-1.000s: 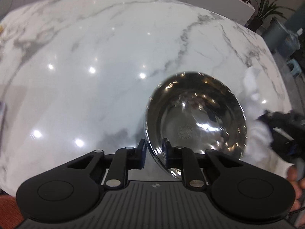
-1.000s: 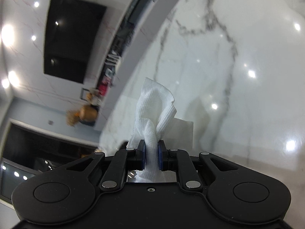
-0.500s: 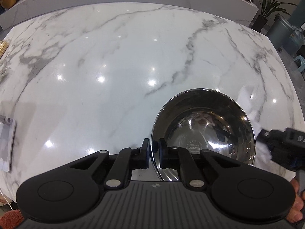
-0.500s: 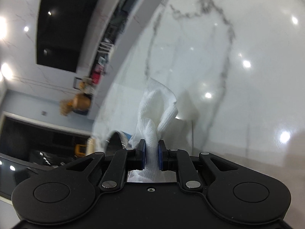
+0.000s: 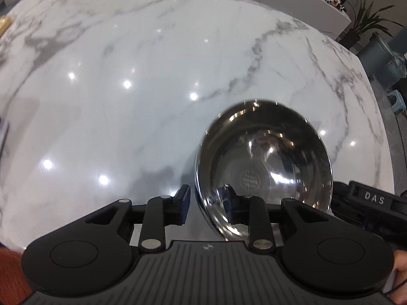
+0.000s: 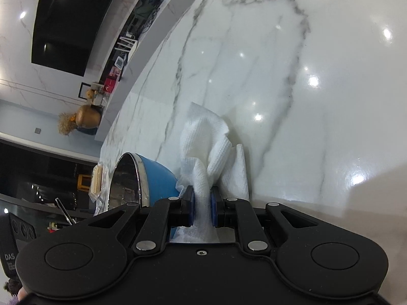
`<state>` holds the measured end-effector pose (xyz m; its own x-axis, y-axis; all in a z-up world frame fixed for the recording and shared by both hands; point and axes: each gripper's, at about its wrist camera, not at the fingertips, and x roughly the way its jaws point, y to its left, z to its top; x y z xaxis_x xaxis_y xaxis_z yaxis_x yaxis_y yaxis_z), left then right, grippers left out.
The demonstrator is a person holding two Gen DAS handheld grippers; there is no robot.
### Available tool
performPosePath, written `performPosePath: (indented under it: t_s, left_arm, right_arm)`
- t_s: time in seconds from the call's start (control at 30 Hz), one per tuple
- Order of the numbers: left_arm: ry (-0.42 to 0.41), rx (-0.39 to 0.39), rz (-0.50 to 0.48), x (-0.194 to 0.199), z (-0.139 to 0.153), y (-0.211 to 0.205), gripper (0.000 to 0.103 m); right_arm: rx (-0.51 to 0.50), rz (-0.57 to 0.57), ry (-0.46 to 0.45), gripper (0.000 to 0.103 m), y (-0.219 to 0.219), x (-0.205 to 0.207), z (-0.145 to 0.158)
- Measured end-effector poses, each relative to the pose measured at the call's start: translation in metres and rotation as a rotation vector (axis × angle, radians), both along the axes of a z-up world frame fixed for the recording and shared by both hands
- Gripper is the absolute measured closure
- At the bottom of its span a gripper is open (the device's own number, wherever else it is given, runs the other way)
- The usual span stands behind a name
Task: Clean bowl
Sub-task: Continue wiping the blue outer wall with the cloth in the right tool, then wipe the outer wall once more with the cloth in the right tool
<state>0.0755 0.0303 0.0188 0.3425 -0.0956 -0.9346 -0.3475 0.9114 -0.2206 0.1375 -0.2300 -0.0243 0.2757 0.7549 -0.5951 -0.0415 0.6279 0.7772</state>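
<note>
Bright overhead spots glare as small white dots across the glossy white marble tabletop (image 5: 152, 63). Beyond the fingers, the shiny steel bowl (image 5: 264, 162) mirrors smeared highlights, its rim slightly blurred. Fisheye bending curves every edge; the corners fall dark.

The left wrist camera sits just behind its own fingers (image 5: 184, 200) and looks steeply down on the marble table (image 5: 127, 76), close over the bowl (image 5: 264, 162); the right wrist camera looks forward at a shallower, rolled angle (the far wall stands tilted at left), low and near the table (image 6: 318, 127); both views share the bowl (image 6: 155, 178), the tabletop, and each catches a corner of the other device.
</note>
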Motion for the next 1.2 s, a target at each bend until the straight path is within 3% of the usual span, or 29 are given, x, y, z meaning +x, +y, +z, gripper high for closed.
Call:
performPosePath:
  t_s: [0.1, 0.17, 0.27, 0.57, 1.0, 1.2]
  left_arm:
    - [0.011, -0.005, -0.012, -0.001, 0.001, -0.002, 0.078]
    - [0.015, 0.022, -0.025, 0.001, 0.002, -0.003, 0.086]
    - [0.01, 0.058, -0.041, 0.003, 0.003, -0.004, 0.088]
    - [-0.005, 0.12, -0.054, 0.016, 0.006, 0.0, 0.092]
    - [-0.025, 0.12, -0.073, 0.018, 0.005, -0.001, 0.092]
    - [-0.023, 0.059, -0.039, 0.015, 0.002, 0.004, 0.089]
  right_arm:
    - [-0.006, 0.005, -0.005, 0.091, 0.002, -0.001, 0.0]
    - [-0.008, 0.008, -0.007, 0.091, -0.001, 0.001, 0.0]
    - [0.017, -0.005, -0.015, 0.091, -0.005, 0.003, 0.001]
    - [0.23, -0.095, -0.074, 0.091, -0.024, 0.0, 0.012]
    - [0.069, -0.033, 0.007, 0.091, -0.002, 0.002, -0.004]
    - [0.028, -0.004, 0.034, 0.091, 0.006, 0.002, -0.01]
